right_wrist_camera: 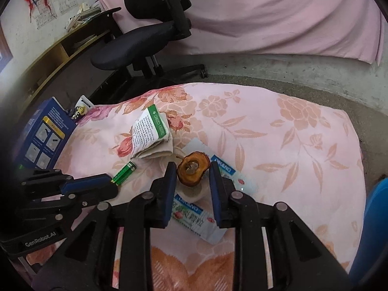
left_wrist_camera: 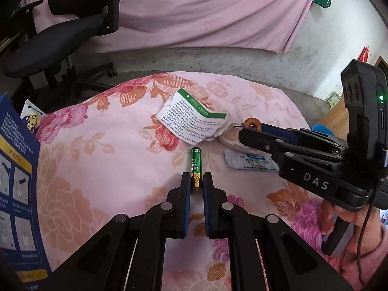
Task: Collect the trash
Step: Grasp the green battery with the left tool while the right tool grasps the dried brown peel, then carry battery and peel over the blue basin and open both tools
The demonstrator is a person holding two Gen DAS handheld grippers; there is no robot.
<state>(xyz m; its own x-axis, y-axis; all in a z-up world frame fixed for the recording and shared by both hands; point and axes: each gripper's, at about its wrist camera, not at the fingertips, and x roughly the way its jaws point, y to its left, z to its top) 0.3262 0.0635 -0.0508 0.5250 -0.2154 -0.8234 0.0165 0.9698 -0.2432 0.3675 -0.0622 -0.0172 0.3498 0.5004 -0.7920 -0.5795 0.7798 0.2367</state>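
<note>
left fingers [left_wrist_camera: 187,181] pinching green battery [left_wrist_camera: 196,167] | right fingers [right_wrist_camera: 169,179] spread around dried fruit slice [right_wrist_camera: 193,169]

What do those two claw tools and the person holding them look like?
Both claws are black plastic with blue pads inside the fingers and round silver rivets. The right claw carries white "DAS" lettering, a green light and a thin black cable. The left claw reads "GenRobot.AI". The hand shows a pink sleeve.

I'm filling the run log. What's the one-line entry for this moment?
left gripper: jaws shut on green battery | right gripper: open around brown fruit slice | surface: floral cloth
</note>
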